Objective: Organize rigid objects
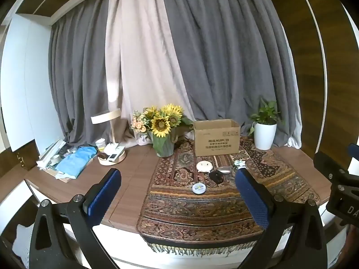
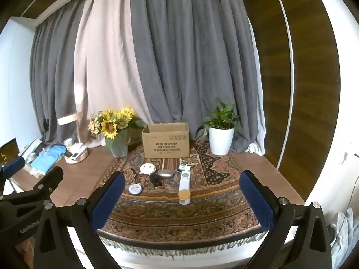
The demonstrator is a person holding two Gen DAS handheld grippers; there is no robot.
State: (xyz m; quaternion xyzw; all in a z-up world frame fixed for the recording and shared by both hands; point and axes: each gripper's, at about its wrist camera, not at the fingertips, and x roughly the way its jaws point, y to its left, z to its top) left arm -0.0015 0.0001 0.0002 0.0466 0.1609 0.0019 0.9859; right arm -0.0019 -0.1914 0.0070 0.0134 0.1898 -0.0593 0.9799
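- Right wrist view is showing the right gripper (image 2: 181, 198) hanging wide apart, blue pads empty, low in the frame over the near fringe of the patterned paisley table runner (image 2: 202, 215).
- Left wrist view is showing the left gripper (image 1: 177, 192) likewise spread wide and gripping nothing.
- The small rigid items are lying at frame centre on the runner: a long white remote control (image 2: 185, 181), a short jar with an orange lid (image 2: 184, 196) touching its near end, a round white tin (image 2: 135, 189), a silvery oval case (image 2: 166, 173), a round white disc (image 2: 147, 168) and a small black piece (image 2: 155, 178).
- The open brown cardboard box (image 2: 166, 141) is standing just behind them.
- The remote is looking light, stiff and slick; pinching it across its narrow middle seems safest. The jar is probably best taken around its sides.
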